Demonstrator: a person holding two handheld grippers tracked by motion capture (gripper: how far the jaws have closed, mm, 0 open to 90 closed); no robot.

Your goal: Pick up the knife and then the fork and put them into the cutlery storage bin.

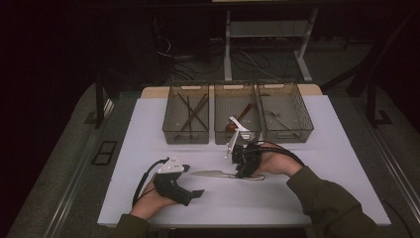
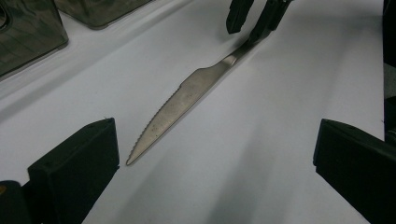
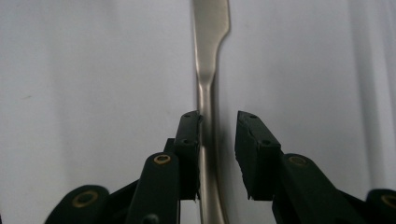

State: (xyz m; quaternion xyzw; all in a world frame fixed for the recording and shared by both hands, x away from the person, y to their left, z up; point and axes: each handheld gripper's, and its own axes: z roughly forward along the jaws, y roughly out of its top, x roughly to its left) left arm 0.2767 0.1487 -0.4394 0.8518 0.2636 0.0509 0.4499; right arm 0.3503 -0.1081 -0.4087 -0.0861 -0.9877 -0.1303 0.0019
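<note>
A steel serrated knife (image 1: 218,173) lies flat on the white table top (image 1: 307,163), blade pointing left. My right gripper (image 1: 243,173) stands over its handle with the jaws a little apart. In the right gripper view the knife's handle (image 3: 208,70) runs between the two pads; the left pad is against it and the right pad stands clear, so my right gripper (image 3: 218,123) is open. My left gripper (image 1: 195,194) rests near the front edge, open and empty. In the left gripper view the knife's blade (image 2: 187,93) points toward my left gripper (image 2: 215,144), with the right gripper (image 2: 247,23) at the handle end.
Three clear grey bins stand in a row at the back of the table: the left bin (image 1: 184,140) holds chopsticks, the middle bin (image 1: 237,140) a long-handled utensil, the right bin (image 1: 289,136) a piece of metal cutlery. Table legs and cables lie beyond.
</note>
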